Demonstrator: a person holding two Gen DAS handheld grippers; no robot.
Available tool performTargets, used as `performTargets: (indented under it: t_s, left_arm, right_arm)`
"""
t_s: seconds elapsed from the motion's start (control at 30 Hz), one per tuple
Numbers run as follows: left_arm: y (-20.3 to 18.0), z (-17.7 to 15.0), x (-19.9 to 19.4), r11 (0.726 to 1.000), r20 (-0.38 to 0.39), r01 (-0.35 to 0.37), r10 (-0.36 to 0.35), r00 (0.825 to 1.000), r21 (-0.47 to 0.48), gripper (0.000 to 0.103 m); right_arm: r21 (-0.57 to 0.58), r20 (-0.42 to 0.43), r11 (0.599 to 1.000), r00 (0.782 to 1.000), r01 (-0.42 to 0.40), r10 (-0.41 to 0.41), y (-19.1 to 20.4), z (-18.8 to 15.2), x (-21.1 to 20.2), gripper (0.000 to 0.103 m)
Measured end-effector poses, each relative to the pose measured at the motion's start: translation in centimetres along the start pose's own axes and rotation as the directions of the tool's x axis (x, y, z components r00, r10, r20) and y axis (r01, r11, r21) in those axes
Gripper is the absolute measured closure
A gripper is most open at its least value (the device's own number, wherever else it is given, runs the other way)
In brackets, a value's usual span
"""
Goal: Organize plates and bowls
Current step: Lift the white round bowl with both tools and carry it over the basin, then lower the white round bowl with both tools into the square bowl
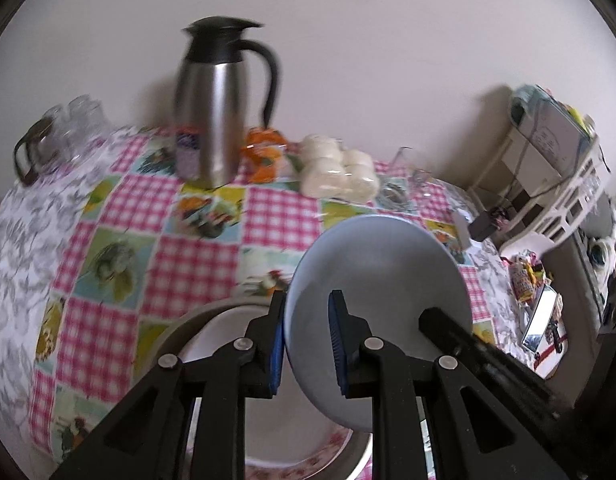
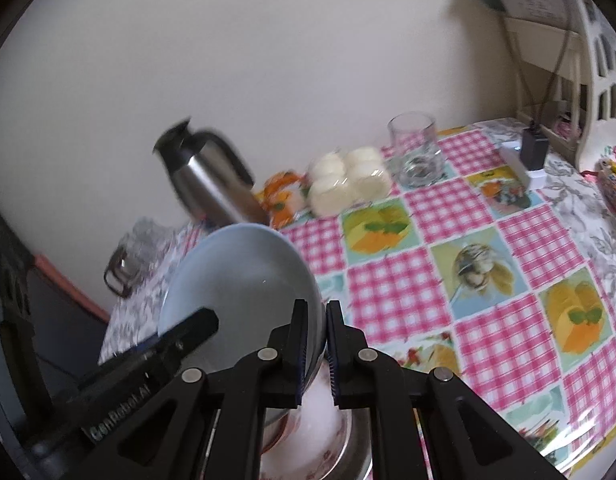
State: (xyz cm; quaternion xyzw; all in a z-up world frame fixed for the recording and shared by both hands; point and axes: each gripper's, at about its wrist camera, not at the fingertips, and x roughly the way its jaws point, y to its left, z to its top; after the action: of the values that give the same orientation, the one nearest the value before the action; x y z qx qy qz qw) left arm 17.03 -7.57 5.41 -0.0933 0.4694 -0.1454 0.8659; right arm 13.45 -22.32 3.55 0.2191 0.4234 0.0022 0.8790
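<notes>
A light blue bowl [image 1: 380,276] is held tilted above a stack of white plates [image 1: 211,336] near the table's front edge. My left gripper [image 1: 305,344] straddles the bowl's left rim, its jaws a little apart around it. My right gripper [image 2: 316,354] is shut on the bowl's [image 2: 243,276] right rim. The other gripper's finger shows at the far side of the bowl in each view. The white plates with a floral rim [image 2: 308,440] lie below the bowl.
A steel thermos jug [image 1: 215,108] stands at the back by the wall. Beside it are an orange packet [image 1: 263,156], a pack of white rounds [image 1: 338,174] and a clear glass [image 2: 418,148]. A white rack [image 1: 556,184] stands at the right.
</notes>
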Motion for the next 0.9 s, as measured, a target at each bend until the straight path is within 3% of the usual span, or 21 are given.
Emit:
performTargets:
  t_s: [0.33, 0.53, 0.9]
  left_arm:
    - [5.3, -2.3, -0.9, 0.996, -0.034, -0.011, 0.008, 0.999, -0.09, 0.083]
    - [5.6, -2.5, -0.3, 0.995, -0.055, -0.017, 0.011, 0.998, -0.096, 0.083]
    - [5.4, -2.5, 0.5, 0.995, -0.074, -0.022, 0.015, 0.997, -0.099, 0.083]
  right_arm:
    - [-0.101, -0.103, 0.994, 0.994, -0.042, 0.032, 3.8, -3.4, 2.0, 0.092]
    - [-0.131, -0.15, 0.991, 0.988, -0.001, -0.019, 4.3, -4.2, 3.4, 0.091]
    - [-0.152, -0.159, 0.987, 0.985, 0.042, -0.067, 4.1, -4.2, 3.5, 0.089]
